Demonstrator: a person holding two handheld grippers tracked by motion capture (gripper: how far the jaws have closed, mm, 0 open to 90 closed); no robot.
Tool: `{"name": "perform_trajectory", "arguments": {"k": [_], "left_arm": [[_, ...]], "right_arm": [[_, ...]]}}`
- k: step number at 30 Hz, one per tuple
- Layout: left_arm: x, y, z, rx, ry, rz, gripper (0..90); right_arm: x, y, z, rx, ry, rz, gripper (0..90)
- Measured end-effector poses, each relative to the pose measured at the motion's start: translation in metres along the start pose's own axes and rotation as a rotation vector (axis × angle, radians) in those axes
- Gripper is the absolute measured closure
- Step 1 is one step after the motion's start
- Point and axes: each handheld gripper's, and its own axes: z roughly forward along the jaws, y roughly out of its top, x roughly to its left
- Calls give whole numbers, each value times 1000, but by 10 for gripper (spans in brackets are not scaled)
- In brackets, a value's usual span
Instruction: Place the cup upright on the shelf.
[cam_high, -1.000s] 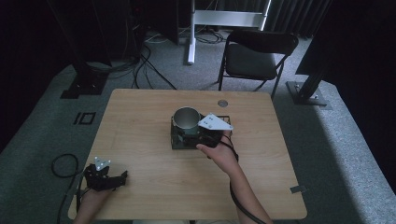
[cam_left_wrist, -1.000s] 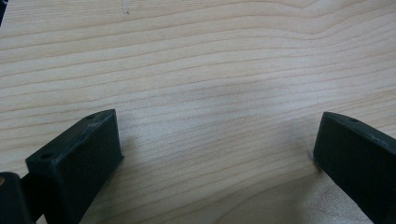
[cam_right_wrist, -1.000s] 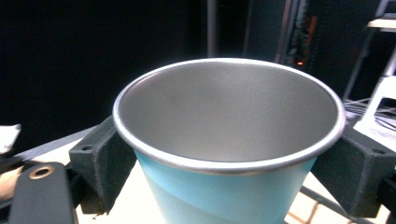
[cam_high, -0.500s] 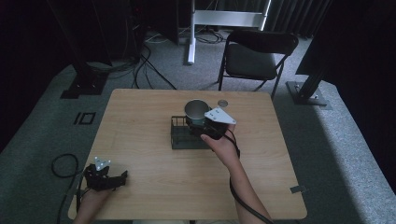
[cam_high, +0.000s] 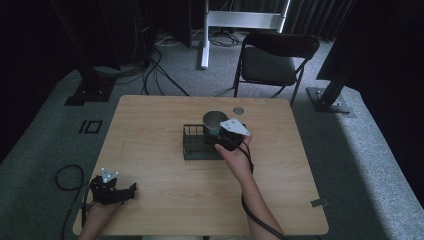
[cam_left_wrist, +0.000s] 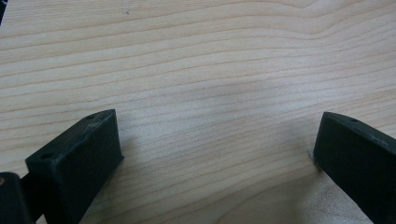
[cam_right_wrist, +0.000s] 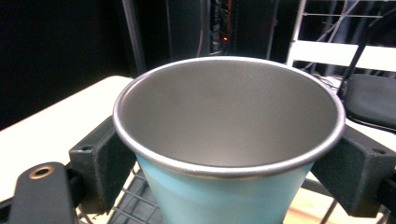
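Cup (cam_right_wrist: 229, 140), metal inside with pale blue outer wall, clamped between right gripper (cam_high: 226, 136) jaws just under the rim; one jaw on each side of the wall, both touching. Held upright, mouth open toward the camera, empty as far as the interior shows. Positioned over the far right corner of the dark wire rack (cam_high: 197, 145), near table centre; whether the base is clear of the rack wires cannot be told from the high view.

Step in hand, judged: carrying the cup away from, or onto, the rack; direction not determinable. Best done by keeping the rim level, holding the squeeze steady on the tapered wall (taper likely invites slipping downward if grip loosens), and moving vertically first so the base clears the rack's raised wire sides before any sideways travel.

Left gripper (cam_high: 111, 189) resting low at the near left corner of the table (cam_high: 150, 120), jaws spread wide with nothing but bare wood between them.

Room: broad open wood left of the rack and toward the near edge. Small round disc (cam_high: 238, 110) just beyond the cup, near the far edge; worth avoiding. Right edge well apart. Folding chair (cam_high: 272, 62) beyond the table, out of the way.
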Motion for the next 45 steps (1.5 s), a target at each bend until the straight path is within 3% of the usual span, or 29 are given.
{"name": "perform_trajectory", "arguments": {"k": [14,26,45], "left_arm": [[0,0,0,0,0,0,15],[0,0,0,-1,0,-1,15],[0,0,0,-1,0,0,15]], "right_arm": [[2,-16,10,46,-33,21,128],[6,-19,8,48,-34,27,124],[4,-31,-21,45,2,4,108]]}}
